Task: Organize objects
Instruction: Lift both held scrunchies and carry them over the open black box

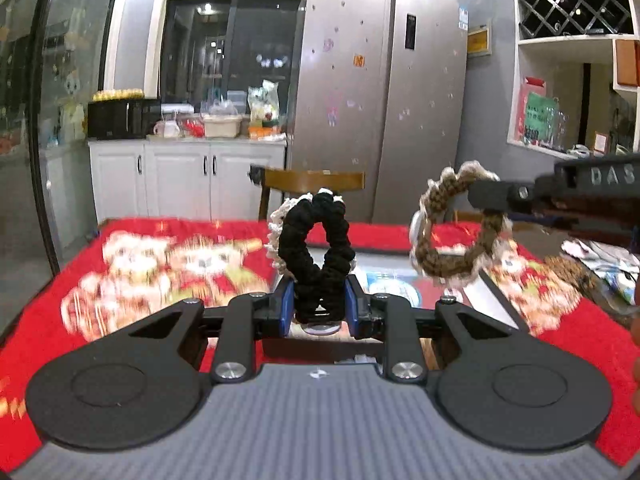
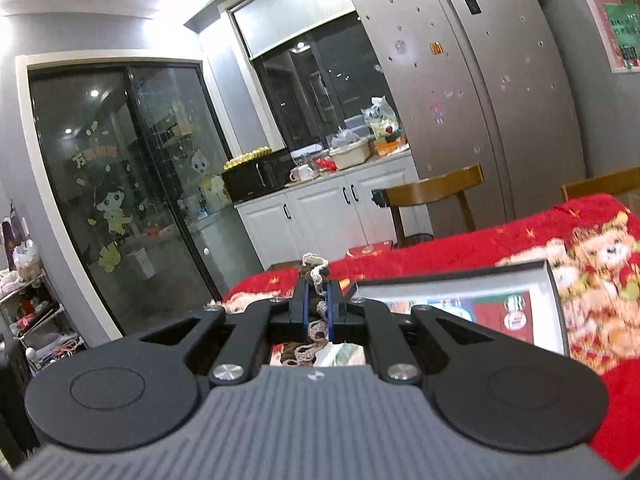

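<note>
My left gripper (image 1: 319, 300) is shut on a black scrunchie with white lace trim (image 1: 316, 240) and holds it upright above the red table. My right gripper (image 2: 316, 300) is shut on a brown scrunchie with cream lace trim (image 2: 316, 276). In the left wrist view the right gripper (image 1: 492, 196) comes in from the right and holds the brown scrunchie (image 1: 448, 236) in the air, a little right of the black one. The two scrunchies are apart.
A red tablecloth with bear pictures (image 1: 168, 268) covers the table. A flat silver-framed box (image 2: 472, 300) lies on it below the grippers. Another brown item (image 1: 572, 272) and papers (image 1: 608, 260) lie at the right. Wooden chairs (image 1: 312, 184) stand behind the table.
</note>
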### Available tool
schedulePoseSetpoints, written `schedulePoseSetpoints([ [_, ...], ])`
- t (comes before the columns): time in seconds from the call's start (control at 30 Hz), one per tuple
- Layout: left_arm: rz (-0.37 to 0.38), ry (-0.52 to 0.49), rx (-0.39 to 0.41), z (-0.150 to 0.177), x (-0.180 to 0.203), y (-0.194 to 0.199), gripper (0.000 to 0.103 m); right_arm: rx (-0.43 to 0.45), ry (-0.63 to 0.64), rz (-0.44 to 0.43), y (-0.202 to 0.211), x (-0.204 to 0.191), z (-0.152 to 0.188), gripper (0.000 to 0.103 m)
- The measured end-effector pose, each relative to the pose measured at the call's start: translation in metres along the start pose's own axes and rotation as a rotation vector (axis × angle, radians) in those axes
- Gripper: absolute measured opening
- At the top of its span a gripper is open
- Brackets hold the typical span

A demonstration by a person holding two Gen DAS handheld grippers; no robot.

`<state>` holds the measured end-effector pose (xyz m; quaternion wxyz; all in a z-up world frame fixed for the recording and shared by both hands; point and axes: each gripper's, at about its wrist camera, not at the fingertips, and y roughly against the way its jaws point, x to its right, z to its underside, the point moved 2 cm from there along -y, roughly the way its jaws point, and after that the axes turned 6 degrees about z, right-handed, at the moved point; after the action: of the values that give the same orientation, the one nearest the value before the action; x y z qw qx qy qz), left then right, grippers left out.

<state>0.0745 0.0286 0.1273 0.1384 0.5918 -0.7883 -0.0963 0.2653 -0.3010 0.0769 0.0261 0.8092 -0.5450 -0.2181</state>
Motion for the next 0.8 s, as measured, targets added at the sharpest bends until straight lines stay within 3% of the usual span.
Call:
schedulePoseSetpoints([
  [0.2,0.001,-0.012,0.038,-0.045,-0.002,-0.028,0.03,0.026,-0.011,0.001,-0.02,-0.001,-0.021,0.01],
  [0.37,0.002,0.008,0.021,-0.057,-0.007,-0.065,0.03,0.028,-0.038,0.015,-0.04,0.009,-0.028,0.01],
  [0.6,0.01,0.042,-0.1,-0.029,-0.018,-0.131,0.03,-0.023,-0.077,0.056,-0.076,0.034,-0.015,0.01],
  [0.8,0.011,0.037,-0.184,0.006,-0.025,-0.161,0.03,-0.071,-0.091,0.072,-0.098,0.048,0.002,0.01],
])
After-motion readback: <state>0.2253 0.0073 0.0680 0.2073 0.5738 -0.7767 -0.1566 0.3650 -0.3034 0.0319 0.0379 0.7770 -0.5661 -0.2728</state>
